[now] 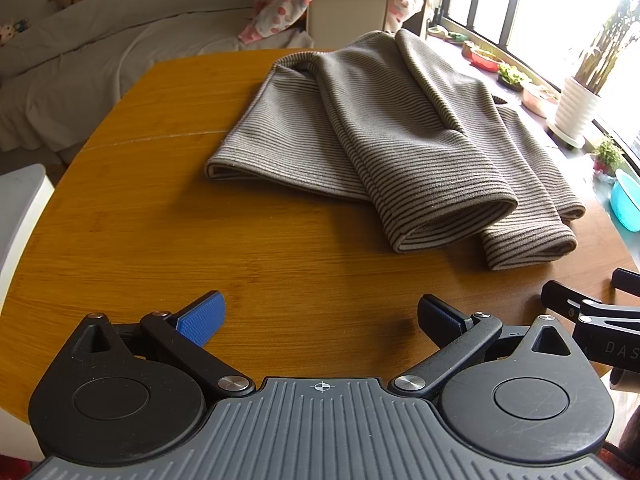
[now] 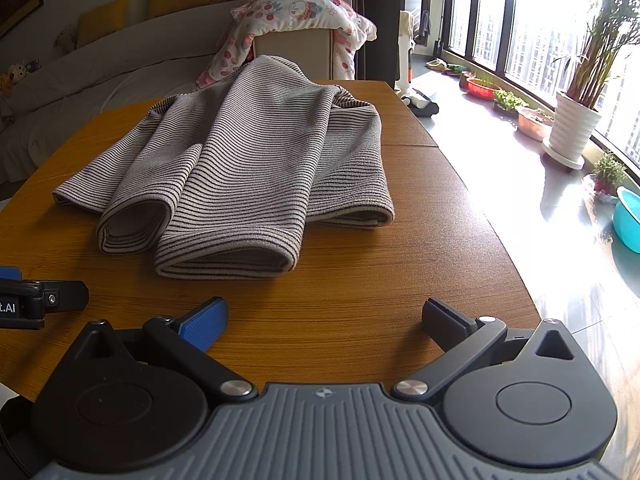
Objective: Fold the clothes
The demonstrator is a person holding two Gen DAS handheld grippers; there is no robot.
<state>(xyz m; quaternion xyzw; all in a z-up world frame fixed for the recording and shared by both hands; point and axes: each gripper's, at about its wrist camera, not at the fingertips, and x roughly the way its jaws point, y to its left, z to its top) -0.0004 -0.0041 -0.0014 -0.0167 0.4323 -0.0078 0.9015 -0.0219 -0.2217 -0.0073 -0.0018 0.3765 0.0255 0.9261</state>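
A grey striped garment (image 1: 384, 136) lies on the wooden table (image 1: 160, 220), its sleeves folded in over the body. In the right wrist view the same striped garment (image 2: 248, 168) sits ahead, with two rolled folds facing me. My left gripper (image 1: 320, 316) hovers over bare wood short of the garment, open, nothing between its blue-padded fingers. My right gripper (image 2: 324, 320) is likewise open and empty above the table's (image 2: 360, 300) near part. Each gripper shows at the edge of the other's view: right gripper (image 1: 592, 312), left gripper (image 2: 36, 300).
A sofa with a floral blanket (image 2: 296, 12) stands behind the table. Potted plants (image 2: 576, 120), bowls and a teal basin (image 2: 628, 220) line the window sill and floor at right. The table edge drops off to the right (image 2: 480, 216). A white chair (image 1: 20, 216) stands at left.
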